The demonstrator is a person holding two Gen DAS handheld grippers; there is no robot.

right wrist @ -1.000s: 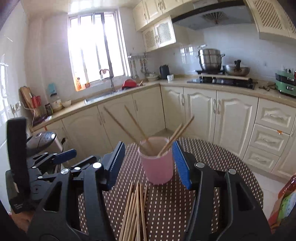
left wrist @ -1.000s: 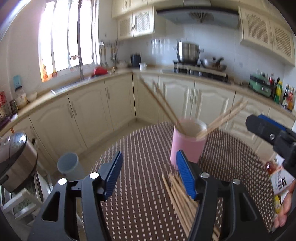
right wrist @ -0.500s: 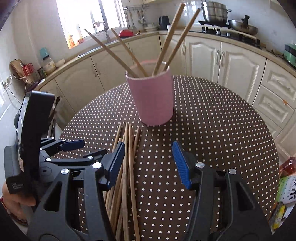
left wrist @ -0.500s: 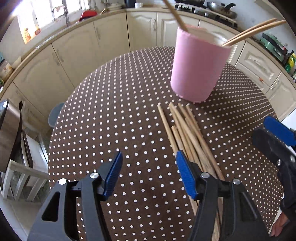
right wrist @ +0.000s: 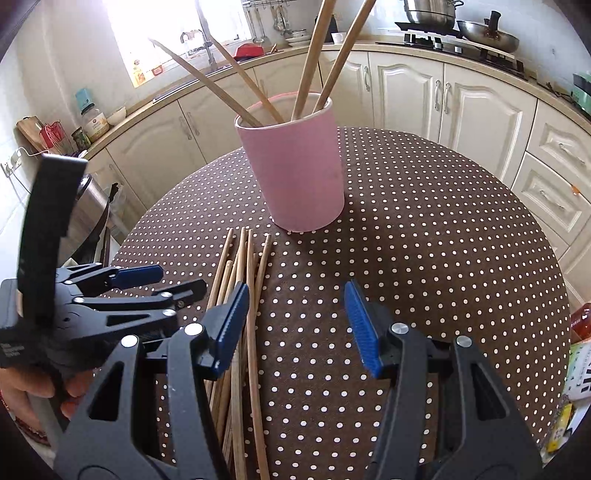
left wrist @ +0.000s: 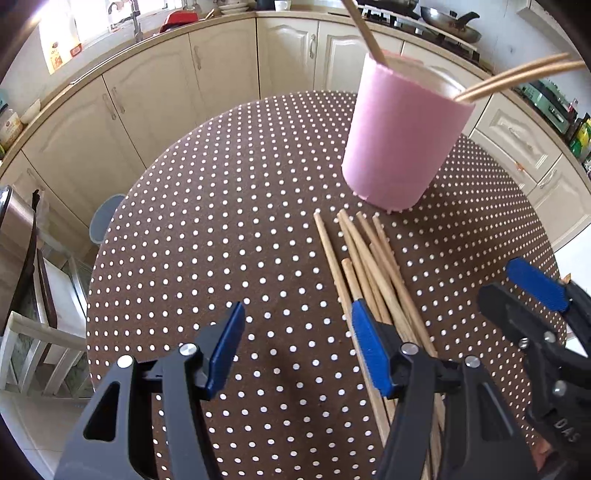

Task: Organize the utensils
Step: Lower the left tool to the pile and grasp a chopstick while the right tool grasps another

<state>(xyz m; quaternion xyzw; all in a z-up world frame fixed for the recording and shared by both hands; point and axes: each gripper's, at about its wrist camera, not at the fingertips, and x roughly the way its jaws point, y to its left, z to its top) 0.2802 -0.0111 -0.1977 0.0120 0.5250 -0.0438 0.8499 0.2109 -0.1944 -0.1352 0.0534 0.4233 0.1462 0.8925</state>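
a round table point(left wrist: 229, 206) with a brown cloth and white dots sits in a kitchen with cream cupboards point(left wrist: 155, 92) all around. on the left side is the left gripper point(left wrist: 298, 345). its two blue fingers stand apart with nothing between them, just the dotty cloth. its right finger sits over the edge of a bunch of loose chopsticks point(left wrist: 364, 258) that lie flat on the table, side by side. in the right wrist view the same chopsticks point(right wrist: 245, 258) run from near the camera up toward the pink cup point(right wrist: 295, 162). the pink cup stands upright on the table just past the tips of the loose sticks. four chopsticks in the cup point(right wrist: 314, 62) lean out, two to the left and two more upright. further right is the right gripper point(right wrist: 293, 326). its blue fingers are apart too and hold nothing. its left finger is above the loose sticks and the rest is over bare cloth. far right on the counter are a stove and a pan point(right wrist: 487, 35).
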